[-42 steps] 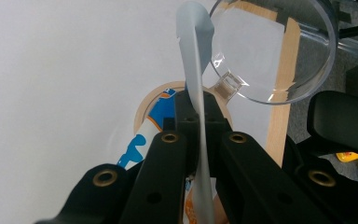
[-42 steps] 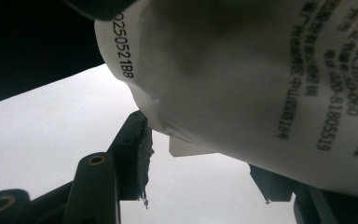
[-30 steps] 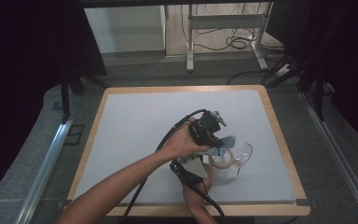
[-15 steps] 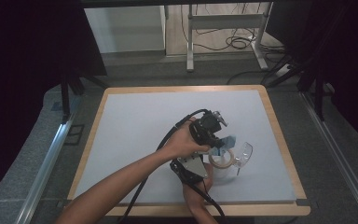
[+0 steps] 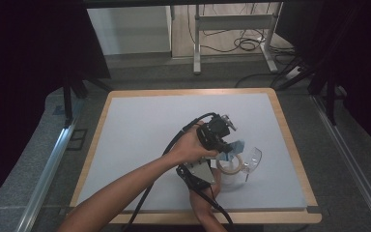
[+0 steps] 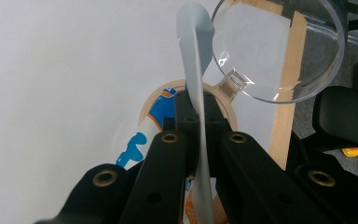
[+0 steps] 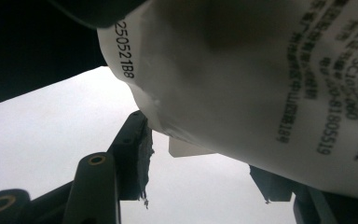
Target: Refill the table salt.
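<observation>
A white paper cup with a tan rim stands on the grey mat near the table's front right. Its clear plastic lid hangs open off the far side. My left gripper is above the cup, shut on a thin pale blue seal film that rises from the rim. In the left gripper view the film runs edge-on between the closed jaws, over the cup rim and beside the lid. My right gripper clasps the cup's side; its view shows the printed cup wall between the pads.
A wooden frame borders the grey mat. Black cables trail from both grippers toward the front edge. A metal table leg and floor cables lie beyond the far edge.
</observation>
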